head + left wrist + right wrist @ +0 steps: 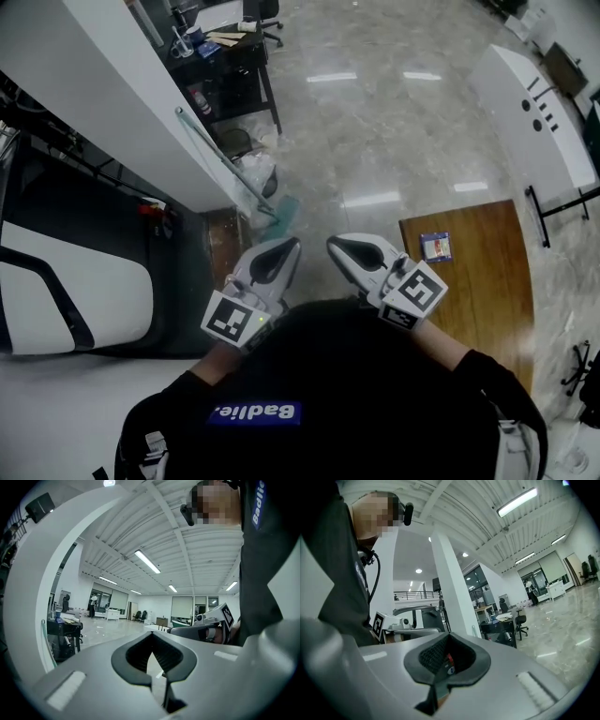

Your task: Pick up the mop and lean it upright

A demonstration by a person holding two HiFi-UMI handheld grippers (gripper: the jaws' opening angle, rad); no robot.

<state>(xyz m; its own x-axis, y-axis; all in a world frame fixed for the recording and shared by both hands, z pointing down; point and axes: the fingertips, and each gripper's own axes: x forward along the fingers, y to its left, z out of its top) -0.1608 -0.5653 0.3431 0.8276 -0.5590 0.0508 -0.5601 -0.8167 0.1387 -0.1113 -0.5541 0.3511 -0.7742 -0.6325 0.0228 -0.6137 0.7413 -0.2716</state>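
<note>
The mop (pixel 221 159) stands ahead of the person on the marble floor (pixel 394 122), at the foot of a white wall (pixel 103 84) and well apart from both grippers. Its teal head (pixel 281 217) rests on the floor. The pale green handle runs from there up to the wall's edge, where its top seems to touch. The long axis is therefore the handle, tilted steeply rather than plumb, with the head down and the free end up and toward the wall. It reads as already leaning.

By its look, the mop is light for its length: 1 thin, stiff, smooth pole with a soft, flat head. The pole could slip or spin in a pinch grip, and its top could slide along the wall if nudged sideways. The best hold would be around the middle of the handle or a little above, with the fingers across the pole and the 2nd gripper lower down to steer the head. The head itself looks too floppy to take.

The left gripper (pixel 289 246) and right gripper (pixel 335 246) are held side by side close to the chest, pointing forward. The left fingers (pixel 136 663) are closed together on nothing, and the right fingers (pixel 426 657) likewise meet with nothing gripped. A wooden desk (pixel 469 281) lies to the right, away from the mop.
</note>
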